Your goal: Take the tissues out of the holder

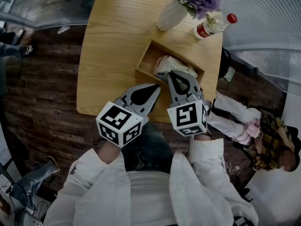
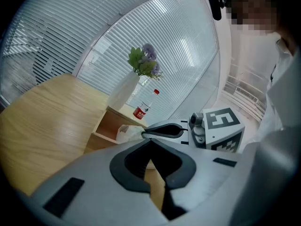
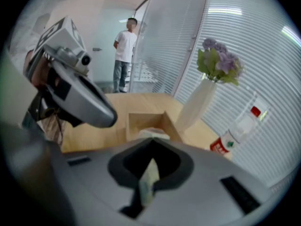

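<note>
A wooden tissue holder (image 1: 149, 56) stands open-topped on the round wooden table (image 1: 108, 41). A crumpled white tissue pack (image 1: 168, 65) lies inside it, also seen as the tissue pack (image 3: 153, 133) in the right gripper view. My right gripper (image 1: 175, 75) hovers over the holder's near end, shut on a pale strip of tissue (image 3: 149, 180). My left gripper (image 1: 154, 89) is beside it to the left, near the table's front edge. Its jaws are shut with nothing between them (image 2: 157, 173).
A white vase (image 1: 171, 15) with purple flowers and a red-capped water bottle (image 1: 211, 25) stand just behind the holder. The table's left half is bare wood. A person (image 1: 249, 126) sits on the floor to the right. Another person (image 3: 123, 55) stands far off by the blinds.
</note>
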The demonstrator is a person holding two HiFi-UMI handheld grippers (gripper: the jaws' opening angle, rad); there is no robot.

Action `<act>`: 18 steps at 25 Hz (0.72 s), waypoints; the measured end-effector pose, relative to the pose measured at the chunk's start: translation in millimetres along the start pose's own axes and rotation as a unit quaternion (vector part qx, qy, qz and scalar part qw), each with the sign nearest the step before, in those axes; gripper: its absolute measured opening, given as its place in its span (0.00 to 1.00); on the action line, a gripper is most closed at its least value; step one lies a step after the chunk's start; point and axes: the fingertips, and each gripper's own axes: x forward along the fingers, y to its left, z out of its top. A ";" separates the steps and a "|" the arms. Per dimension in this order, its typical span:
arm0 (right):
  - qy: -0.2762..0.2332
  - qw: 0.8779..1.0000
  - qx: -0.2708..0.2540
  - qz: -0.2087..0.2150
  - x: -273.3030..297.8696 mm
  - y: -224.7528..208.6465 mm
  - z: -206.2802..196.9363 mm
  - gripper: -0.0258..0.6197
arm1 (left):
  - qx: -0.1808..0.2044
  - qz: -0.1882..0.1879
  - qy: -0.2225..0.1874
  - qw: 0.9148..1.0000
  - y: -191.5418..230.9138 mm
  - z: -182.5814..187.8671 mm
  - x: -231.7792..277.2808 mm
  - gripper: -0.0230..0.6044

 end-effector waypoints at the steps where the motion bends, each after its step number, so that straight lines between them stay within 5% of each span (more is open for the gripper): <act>1: -0.003 1.000 0.005 0.000 -0.7 0.0 1.3 0.06 | 0.002 0.001 0.001 1.000 0.2 -0.6 -0.8 0.05; 18: -0.048 0.997 0.035 -0.052 -36.0 -18.8 28.4 0.06 | 0.023 0.010 -0.012 1.000 -0.5 10.8 -19.1 0.05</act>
